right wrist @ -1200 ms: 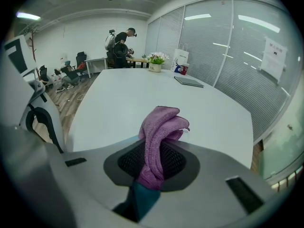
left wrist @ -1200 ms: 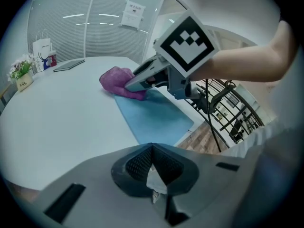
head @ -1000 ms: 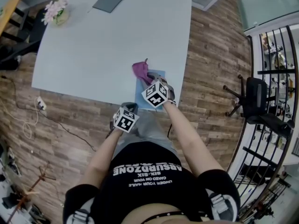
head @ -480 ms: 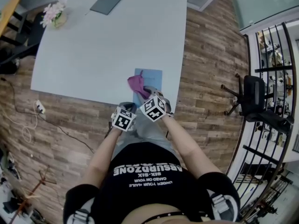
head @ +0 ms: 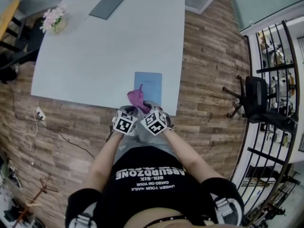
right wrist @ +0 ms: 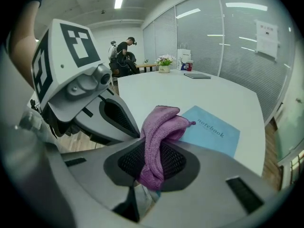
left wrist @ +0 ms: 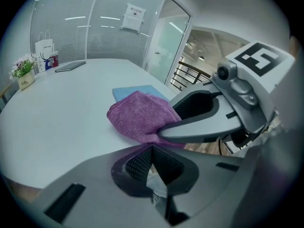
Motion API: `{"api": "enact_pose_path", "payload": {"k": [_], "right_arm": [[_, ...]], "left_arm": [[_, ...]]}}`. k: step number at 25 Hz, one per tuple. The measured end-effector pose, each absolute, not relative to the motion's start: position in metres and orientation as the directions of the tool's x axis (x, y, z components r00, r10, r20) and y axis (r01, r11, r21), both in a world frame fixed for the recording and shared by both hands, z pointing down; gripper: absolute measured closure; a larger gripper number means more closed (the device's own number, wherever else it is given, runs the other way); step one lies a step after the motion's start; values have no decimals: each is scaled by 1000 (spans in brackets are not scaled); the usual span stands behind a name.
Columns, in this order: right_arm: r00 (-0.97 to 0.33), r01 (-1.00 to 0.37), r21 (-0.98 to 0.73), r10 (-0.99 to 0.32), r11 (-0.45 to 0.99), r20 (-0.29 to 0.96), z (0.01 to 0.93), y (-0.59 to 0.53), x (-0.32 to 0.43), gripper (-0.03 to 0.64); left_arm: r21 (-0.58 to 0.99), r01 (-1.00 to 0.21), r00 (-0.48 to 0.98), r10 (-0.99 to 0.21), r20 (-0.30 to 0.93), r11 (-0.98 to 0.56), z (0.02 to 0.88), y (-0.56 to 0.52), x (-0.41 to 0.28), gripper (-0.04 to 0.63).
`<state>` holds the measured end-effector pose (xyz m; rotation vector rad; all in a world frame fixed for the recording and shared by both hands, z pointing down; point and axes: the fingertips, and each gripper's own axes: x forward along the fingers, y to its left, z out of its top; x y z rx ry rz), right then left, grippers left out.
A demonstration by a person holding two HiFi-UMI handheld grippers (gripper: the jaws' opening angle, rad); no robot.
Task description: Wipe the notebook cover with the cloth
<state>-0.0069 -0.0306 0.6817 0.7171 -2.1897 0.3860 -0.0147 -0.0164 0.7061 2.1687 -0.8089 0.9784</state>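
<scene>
The right gripper (right wrist: 153,148) has its jaws closed on the purple cloth (right wrist: 159,132), which is pinched in a fold between them and bunches out forward past the tips. In the head view that cloth (head: 137,98) sits at the near edge of the white table (head: 104,56), by the near left corner of the blue notebook (head: 148,86). The notebook lies flat, close to the table's near right corner, with its cover up (the word "notebook" can be read on it in the right gripper view (right wrist: 209,129)). The cloth's far fold overlaps that corner, though whether it presses on the cover cannot be told.

The left gripper (left wrist: 152,150) is just beside the right one, on its left, level with the table's edge. Its jaws are brought together with nothing between them. From its view the cloth (left wrist: 138,115) shows ahead and slightly right, held in the other gripper's jaws, with the notebook (left wrist: 135,91) behind it.

At the table's far left stand a pot of flowers (head: 53,19) and a dark flat pad (head: 106,6), well apart from the notebook.
</scene>
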Motion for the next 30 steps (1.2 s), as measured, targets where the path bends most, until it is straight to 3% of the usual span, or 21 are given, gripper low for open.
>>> {"api": "enact_pose_path", "payload": {"k": [30], "right_arm": [[-513,-613,-61,-338,788,789,686,-35,-9,534]], "left_arm": [[274,-729,539,-279,795,-627,704,-16,-17,580]]}}
